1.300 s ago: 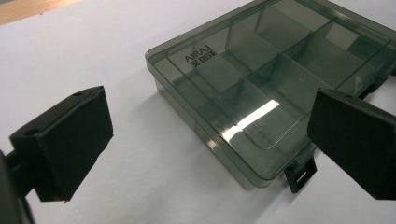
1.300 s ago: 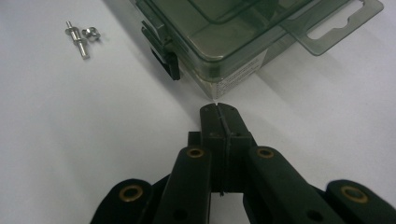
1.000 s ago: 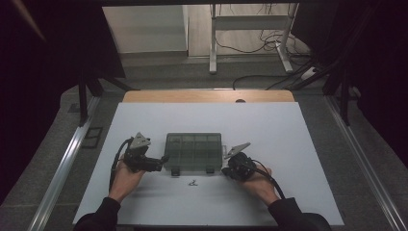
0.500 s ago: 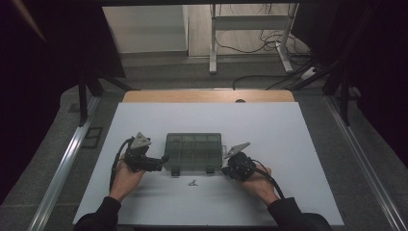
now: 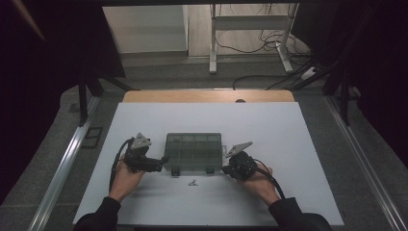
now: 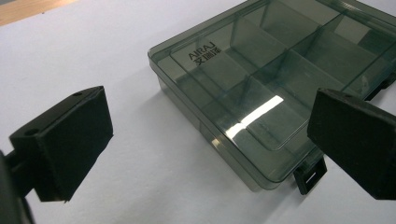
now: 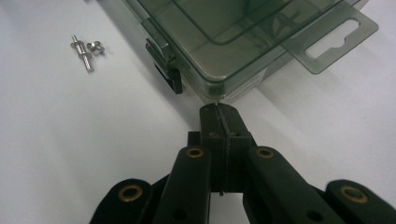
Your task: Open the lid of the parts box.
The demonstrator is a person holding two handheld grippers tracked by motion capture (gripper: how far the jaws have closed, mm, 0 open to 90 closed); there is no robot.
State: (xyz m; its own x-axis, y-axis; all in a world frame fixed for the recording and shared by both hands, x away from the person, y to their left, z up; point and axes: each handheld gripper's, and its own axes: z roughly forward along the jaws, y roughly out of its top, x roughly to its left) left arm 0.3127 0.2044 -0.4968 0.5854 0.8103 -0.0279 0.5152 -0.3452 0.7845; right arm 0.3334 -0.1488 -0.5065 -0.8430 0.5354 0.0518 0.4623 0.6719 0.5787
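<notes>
A smoky clear compartment box with its lid down lies in the middle of the white table. My left gripper rests at the box's left front corner. In the left gripper view my left gripper stands open, its pads wide apart around the corner of the box, touching nothing. My right gripper sits at the box's right front corner. In the right gripper view my right gripper is shut, its tip right at the box's corner.
Two small metal screws lie on the table in front of the box, also seen as screws left of a black latch. A hang tab sticks out from the box's side. The white table top ends at a wooden strip at the far edge.
</notes>
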